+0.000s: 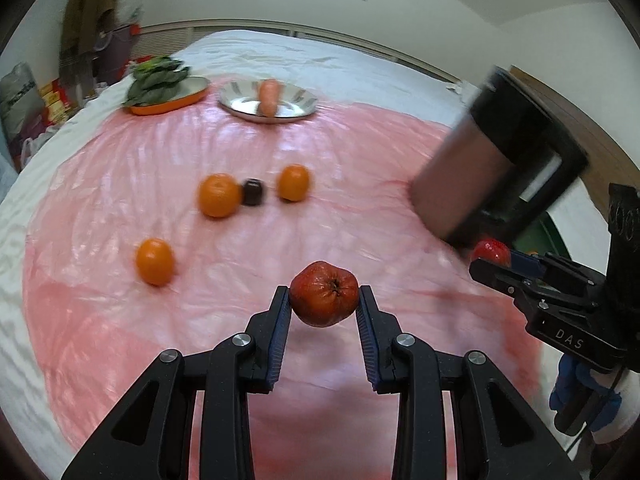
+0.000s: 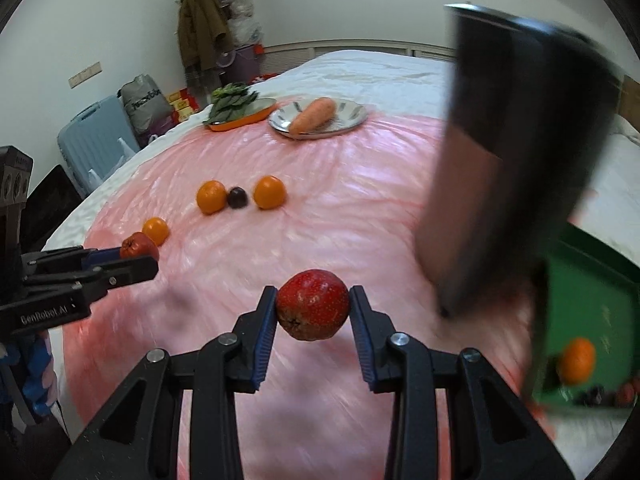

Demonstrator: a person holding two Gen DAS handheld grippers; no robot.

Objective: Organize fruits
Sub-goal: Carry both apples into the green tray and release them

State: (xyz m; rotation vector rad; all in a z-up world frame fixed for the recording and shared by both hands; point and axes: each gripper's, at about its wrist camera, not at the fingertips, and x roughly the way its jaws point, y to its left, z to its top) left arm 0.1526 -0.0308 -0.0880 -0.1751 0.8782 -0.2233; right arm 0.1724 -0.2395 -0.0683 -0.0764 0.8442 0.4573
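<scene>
Left fingers (image 1: pixel 284 300): clamped a small wrinkled red fruit (image 1: pixel 324 294), jaws narrow.
Right fingers (image 2: pixel 271 300): gripped a round speckled red fruit (image 2: pixel 313 304).
Beyond fingers: three oranges (image 2: pixel 211 197) on pink sheet (image 2: pixel 340 208).

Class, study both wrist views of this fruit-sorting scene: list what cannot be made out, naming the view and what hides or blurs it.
- Green bin, right wrist view: cut off by the edge and partly hidden behind the dark box; small items beside its orange too blurred to identify.
- Dark box, both views: motion-blurred, so what it is stays unclear.
- Small dark fruit, left wrist view: blurred, kind unclear.
</scene>
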